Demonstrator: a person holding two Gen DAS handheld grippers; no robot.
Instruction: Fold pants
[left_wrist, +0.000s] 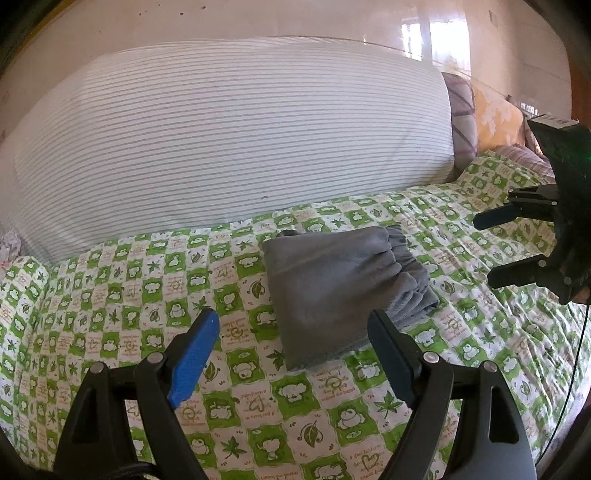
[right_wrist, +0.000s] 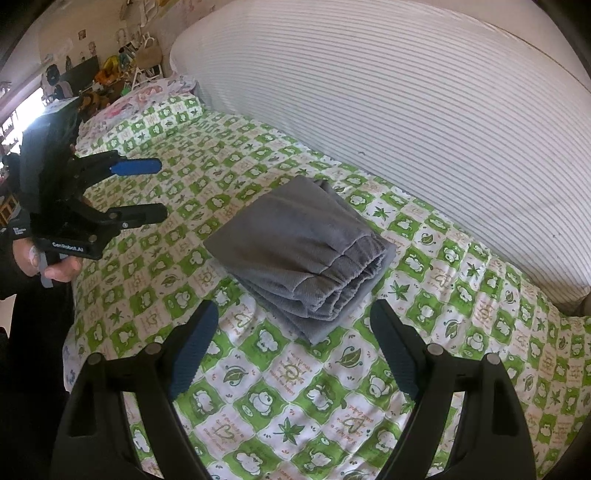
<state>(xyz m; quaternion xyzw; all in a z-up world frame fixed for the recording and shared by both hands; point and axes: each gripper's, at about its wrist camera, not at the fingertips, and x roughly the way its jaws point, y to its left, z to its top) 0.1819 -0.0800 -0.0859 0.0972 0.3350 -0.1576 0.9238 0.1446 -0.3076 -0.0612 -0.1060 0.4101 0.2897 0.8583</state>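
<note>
Grey pants (right_wrist: 303, 254) sit folded on the bed (right_wrist: 258, 398) w/ both hand-held grippers, left (left_wrist: 291, 350) & right (right_wrist: 295, 347), spread wide, empty, off the cloth — a stray nudge could topple the stack.

My bed wears a green-and-white checked quilt (left_wrist: 332, 417), backed by a large grey-striped white bolster (left_wrist: 236, 140), an orange cushion (left_wrist: 495, 114), a glossy pale wall (left_wrist: 258, 18) reflecting window light, and cluttered shelves (right_wrist: 110, 70) beyond.
</note>
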